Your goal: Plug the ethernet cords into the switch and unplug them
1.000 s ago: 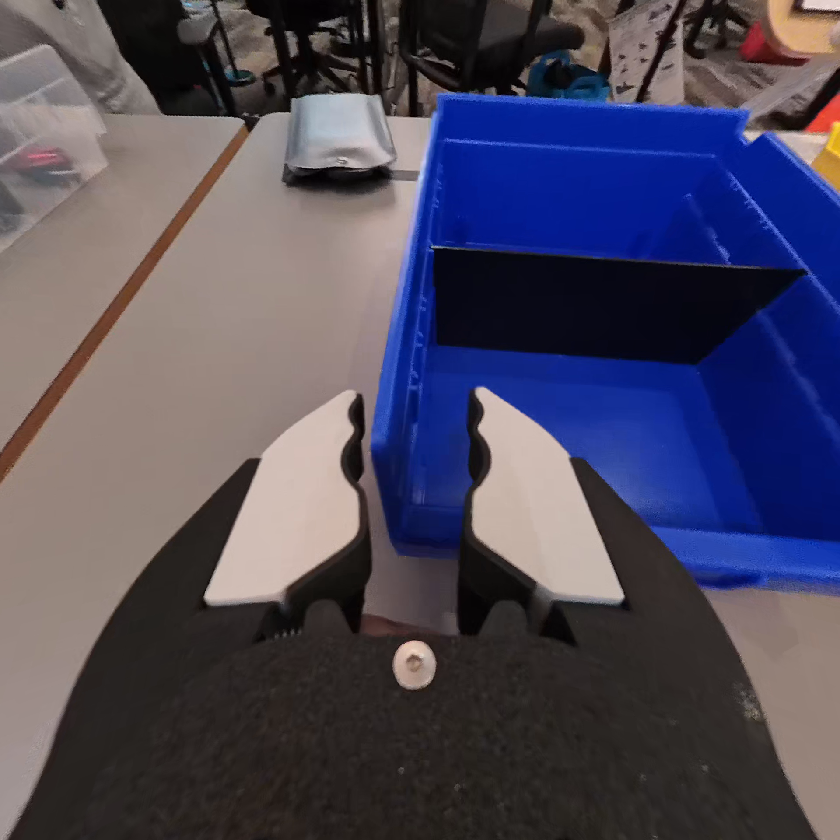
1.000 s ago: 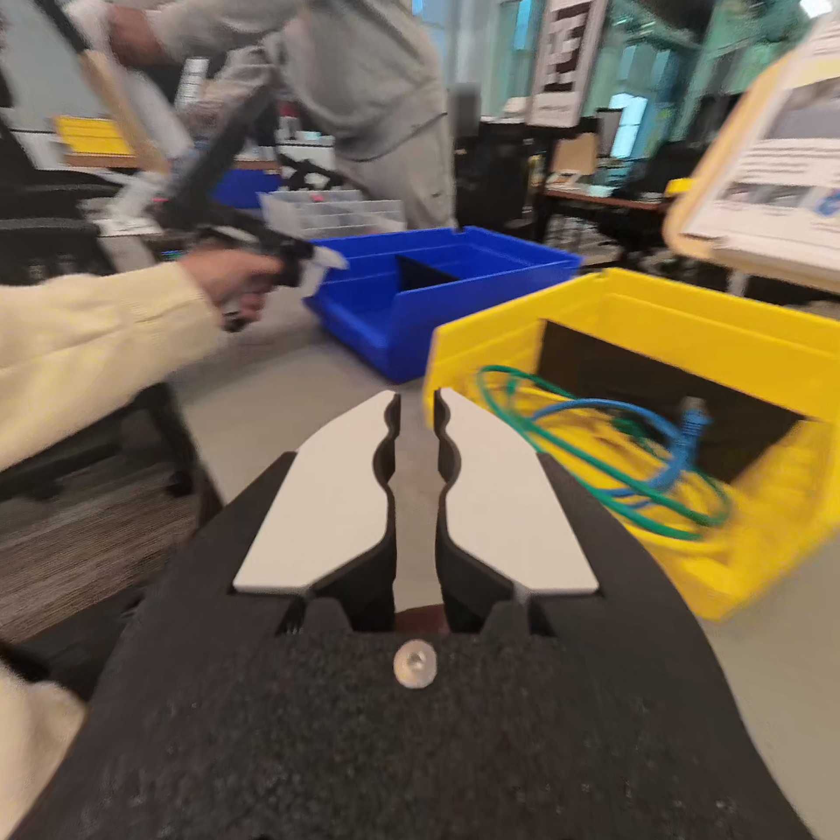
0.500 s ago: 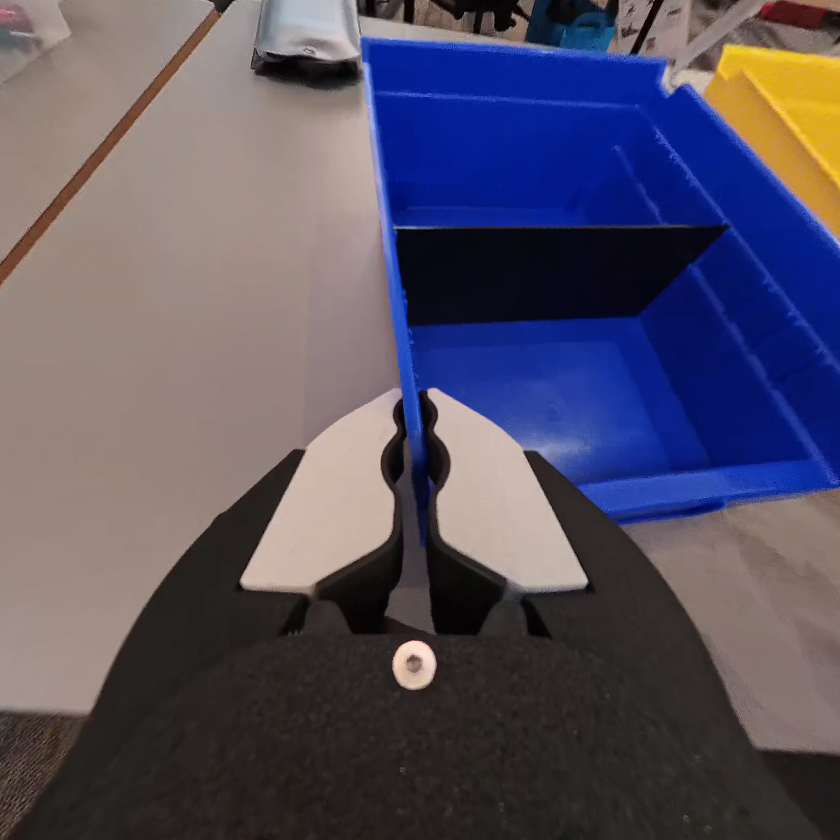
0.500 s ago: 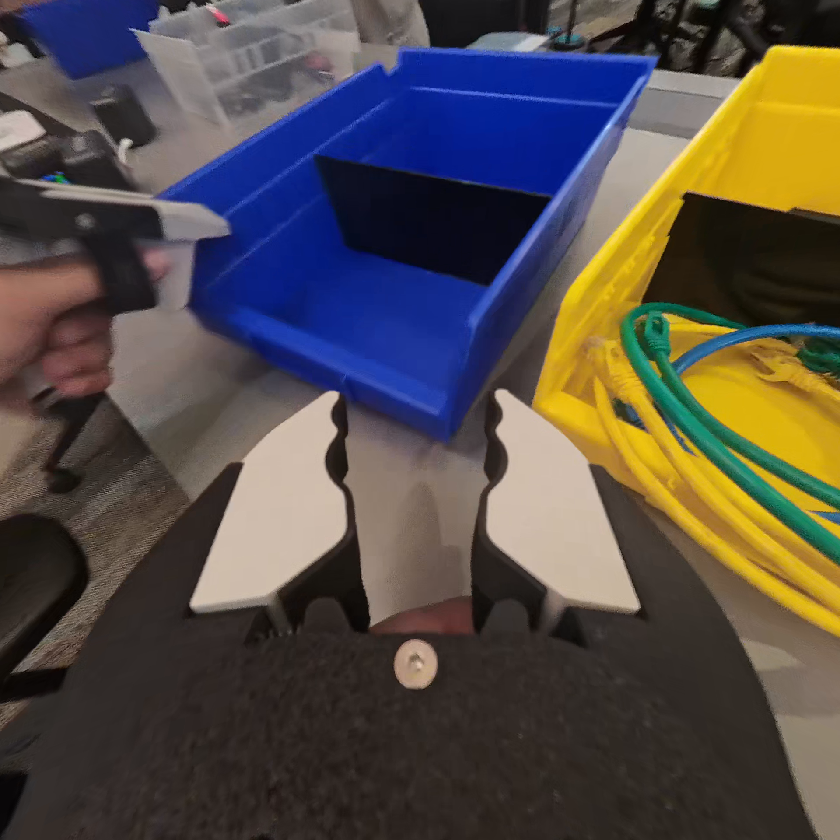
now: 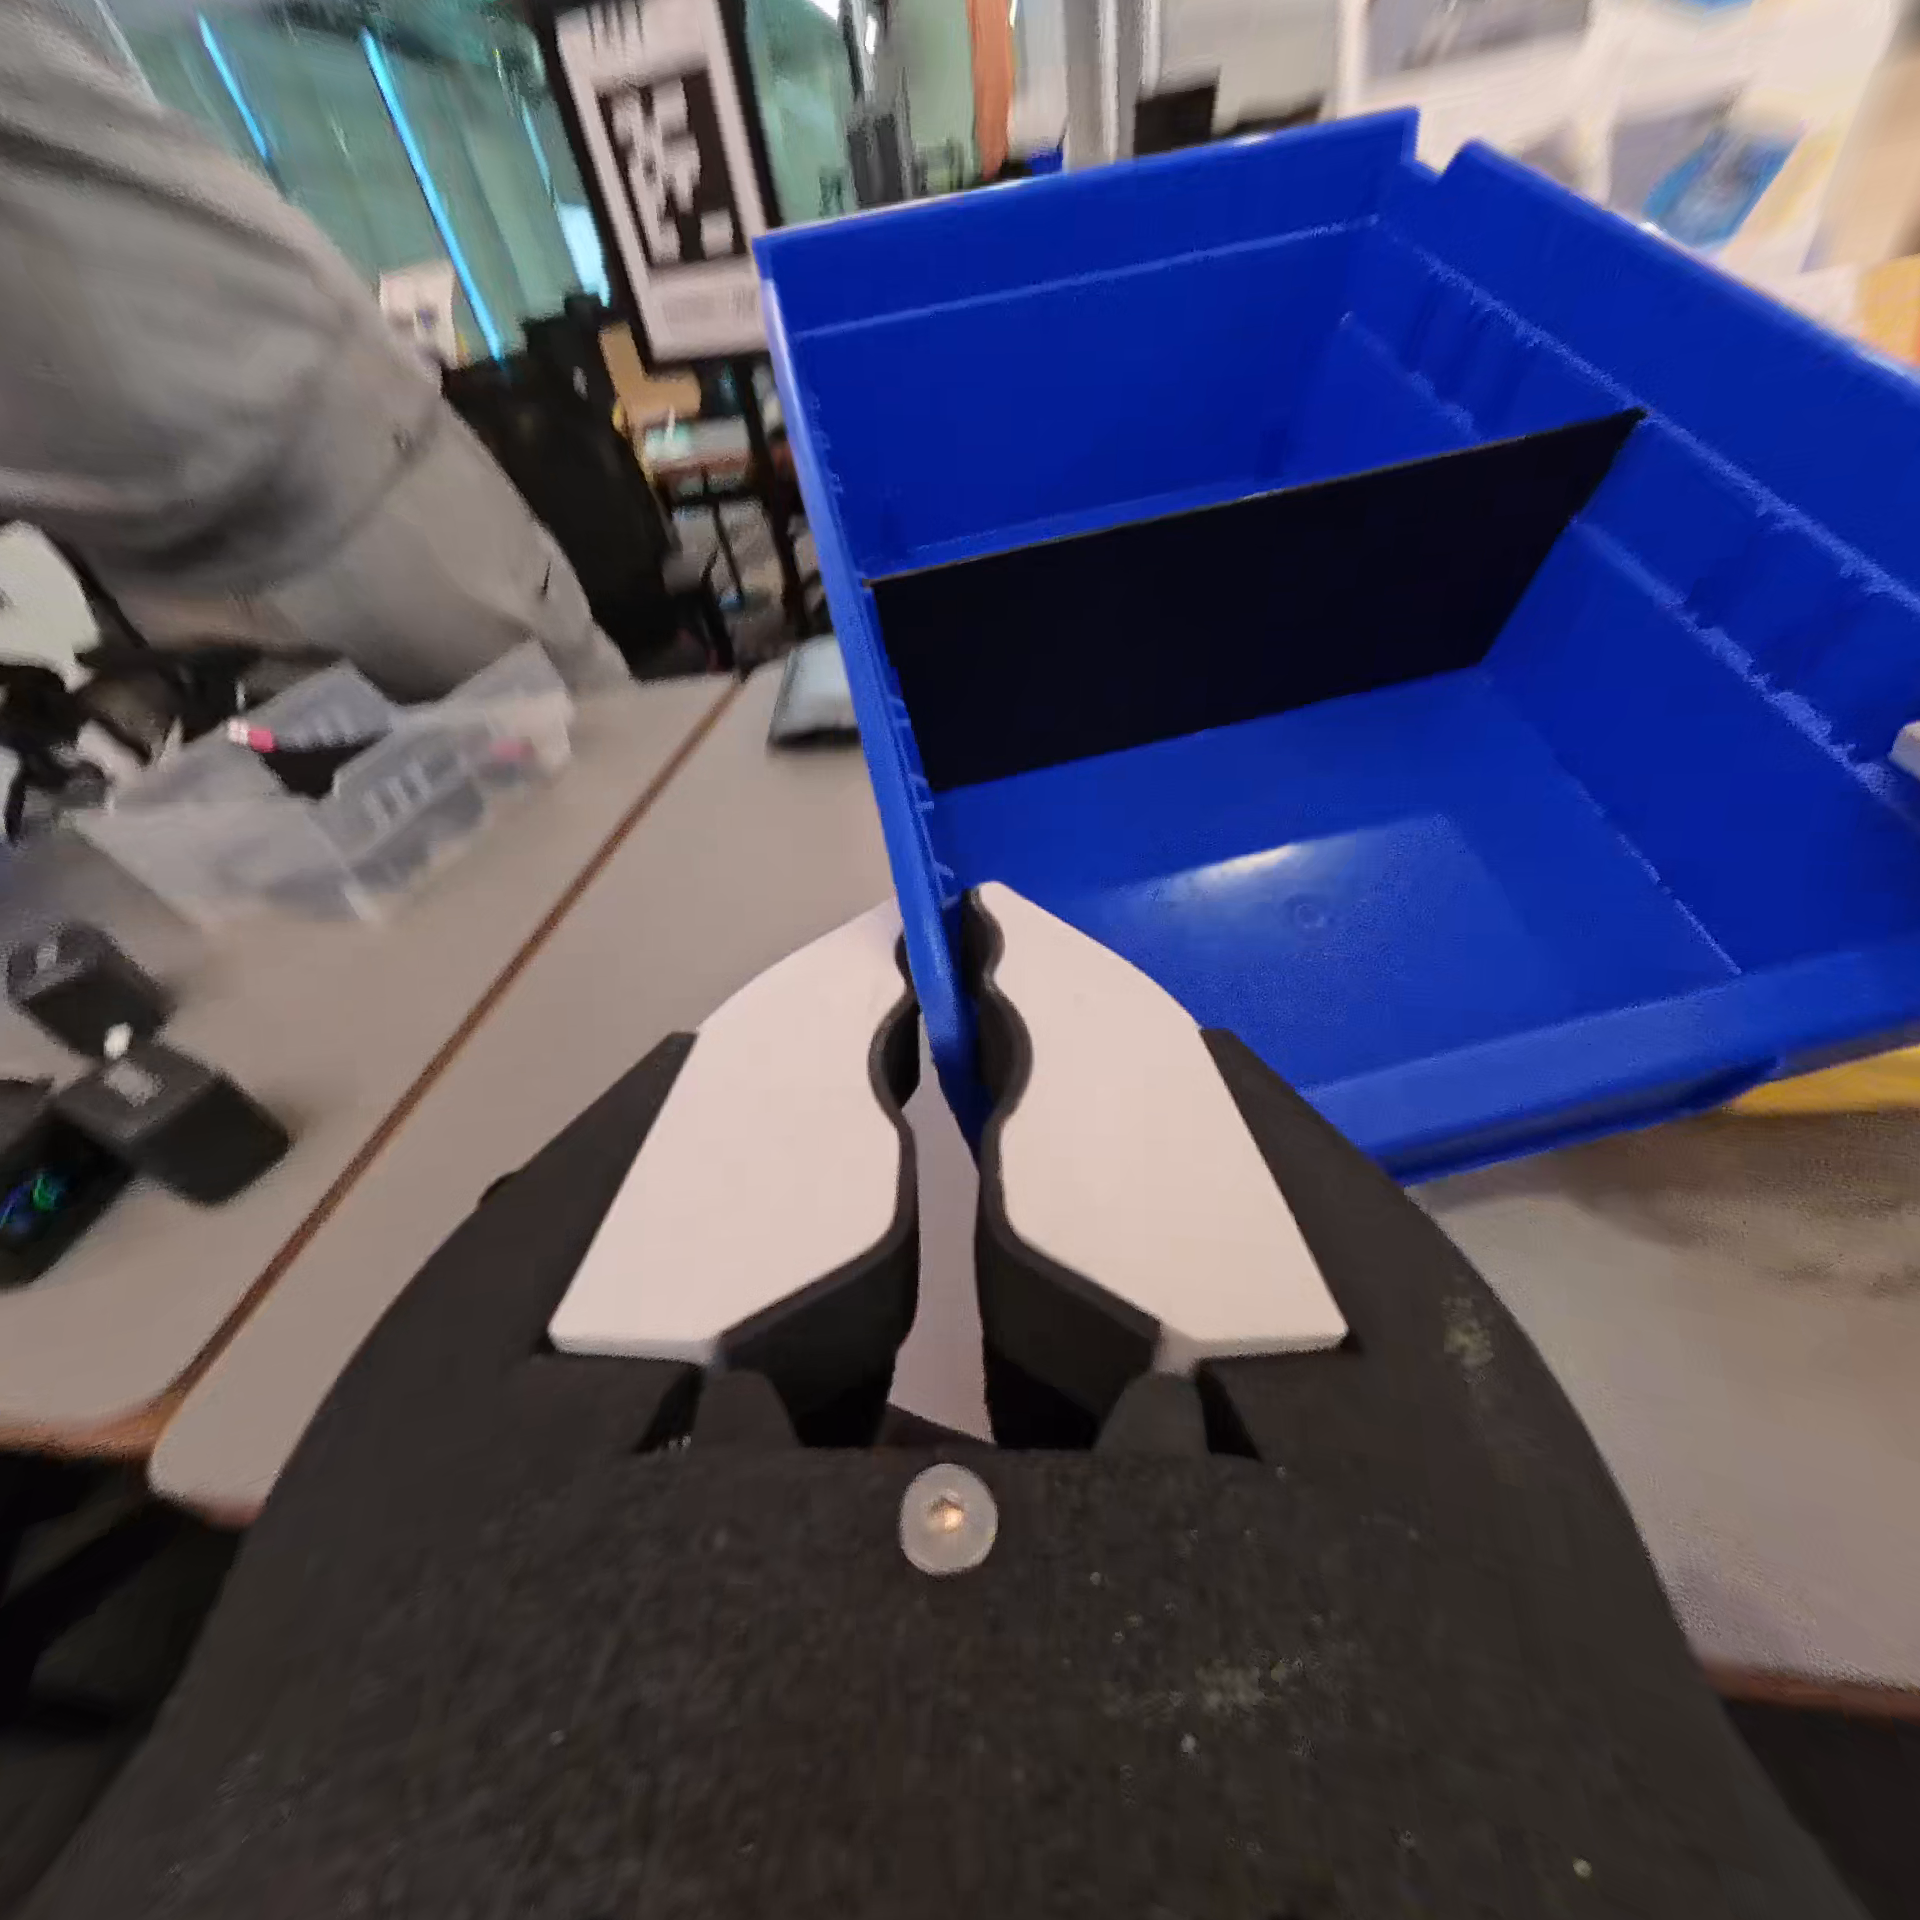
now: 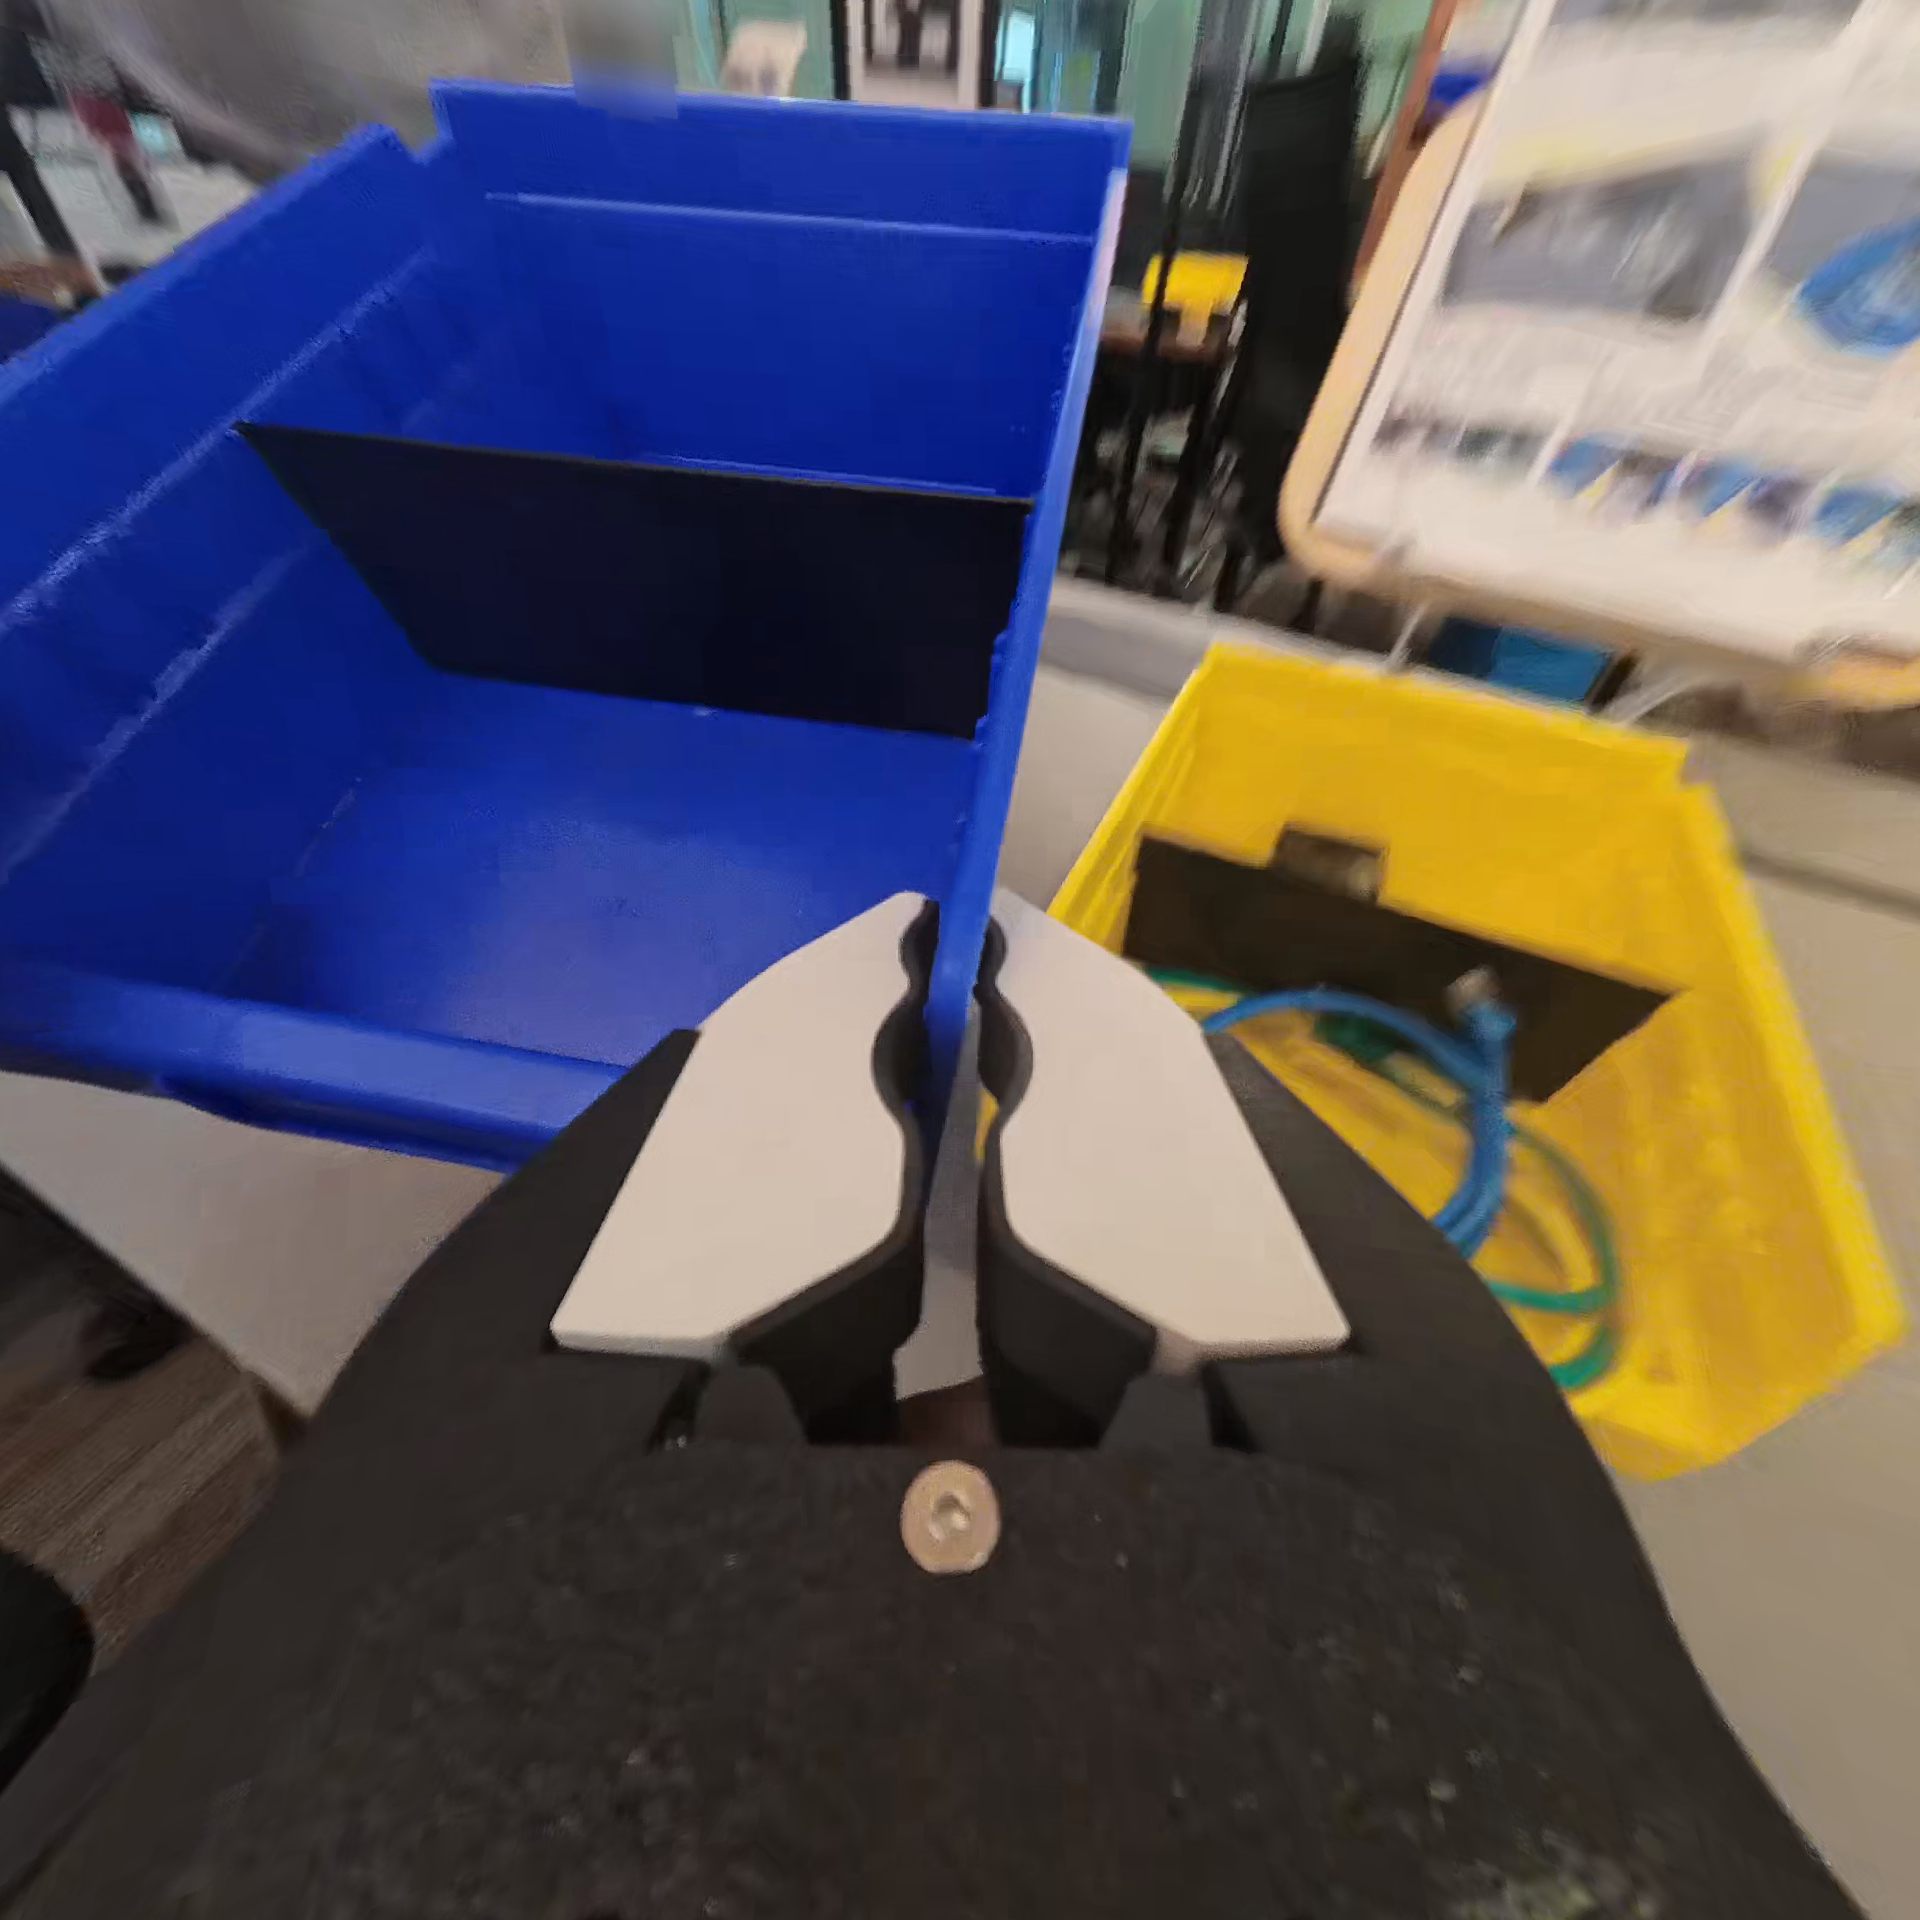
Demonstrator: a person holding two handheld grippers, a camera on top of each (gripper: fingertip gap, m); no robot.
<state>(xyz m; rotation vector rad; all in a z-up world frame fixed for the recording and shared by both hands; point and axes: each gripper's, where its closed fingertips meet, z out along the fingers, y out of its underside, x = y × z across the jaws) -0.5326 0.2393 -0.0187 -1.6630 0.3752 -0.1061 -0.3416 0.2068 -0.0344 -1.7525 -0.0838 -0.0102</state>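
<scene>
An empty blue bin with a black divider is held off the grey table, tilted. My left gripper is shut on its left wall. My right gripper is shut on the blue bin's right wall. A yellow bin on the table to the right holds coiled blue, green and yellow ethernet cords. No switch is in view.
A second table to the left carries clear plastic boxes and black devices. A person in grey stands behind it. A flat grey pouch lies behind the bin. A poster board stands at the right.
Both grippers have closed on the blue bin's side walls, left first and then right. The bin has risen off the table and tilted, and both views have swung up.
</scene>
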